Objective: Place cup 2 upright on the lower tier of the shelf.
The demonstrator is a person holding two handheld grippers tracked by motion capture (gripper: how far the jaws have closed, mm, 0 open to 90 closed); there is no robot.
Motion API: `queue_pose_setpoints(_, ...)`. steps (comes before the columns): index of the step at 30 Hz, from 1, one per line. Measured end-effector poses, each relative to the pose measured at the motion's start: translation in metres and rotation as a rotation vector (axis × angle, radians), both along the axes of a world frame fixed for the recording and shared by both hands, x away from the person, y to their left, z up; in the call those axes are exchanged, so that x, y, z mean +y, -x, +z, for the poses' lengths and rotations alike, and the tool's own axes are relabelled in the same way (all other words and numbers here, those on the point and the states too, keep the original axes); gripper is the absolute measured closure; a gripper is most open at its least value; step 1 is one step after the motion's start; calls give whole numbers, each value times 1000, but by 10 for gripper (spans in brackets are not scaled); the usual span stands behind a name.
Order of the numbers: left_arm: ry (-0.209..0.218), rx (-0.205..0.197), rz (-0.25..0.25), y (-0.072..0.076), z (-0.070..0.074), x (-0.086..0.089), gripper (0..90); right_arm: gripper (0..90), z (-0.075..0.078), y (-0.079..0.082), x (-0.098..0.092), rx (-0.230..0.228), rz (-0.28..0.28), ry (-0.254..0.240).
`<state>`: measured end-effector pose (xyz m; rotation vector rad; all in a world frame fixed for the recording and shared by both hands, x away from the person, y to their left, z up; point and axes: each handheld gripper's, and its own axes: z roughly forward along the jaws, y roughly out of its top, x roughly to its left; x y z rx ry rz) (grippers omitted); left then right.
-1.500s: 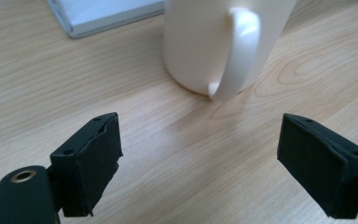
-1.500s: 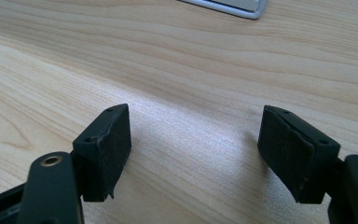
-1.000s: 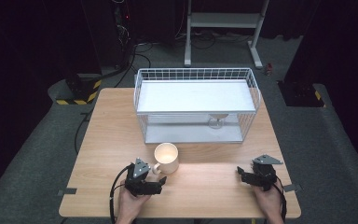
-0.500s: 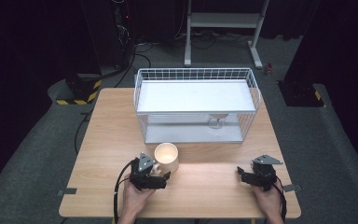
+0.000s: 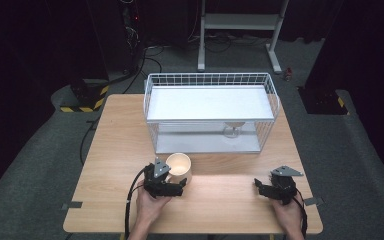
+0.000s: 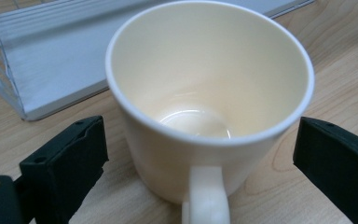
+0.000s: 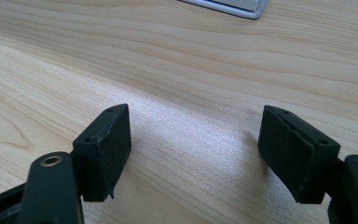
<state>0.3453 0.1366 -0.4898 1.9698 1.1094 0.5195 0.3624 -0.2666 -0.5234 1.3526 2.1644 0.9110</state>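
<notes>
Mug [image 6: 205, 116] btwn open jaws (pads clear).

Both hand-held grippers black w/ grey 3-cornered top plates, black cables, brass screw holes by matte jaw pads [image 7: 107, 140].

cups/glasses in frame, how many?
2. A cream mug on the table between the left gripper's open jaws; a glass on the rack's lower level, right side, blurry. None seems hidden.
</notes>
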Motion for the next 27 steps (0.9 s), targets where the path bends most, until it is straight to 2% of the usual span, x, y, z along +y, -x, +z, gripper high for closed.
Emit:
queue_pose_setpoints(5,5,3,1,-7,0,-5,30,256,0,0,0,-1,1,1)
queue_pose_setpoints(15,4,-14,7,-14,-1,-11,45,256,0,0,0,-1,0,1)
queue_pose_setpoints(18,17,-17,16,-15,-2,-12,54,256,0,0,0,-1,0,1)
queue_pose_setpoints(27,9,-32,27,-14,-4,-13,83,256,0,0,0,-1,1,1)
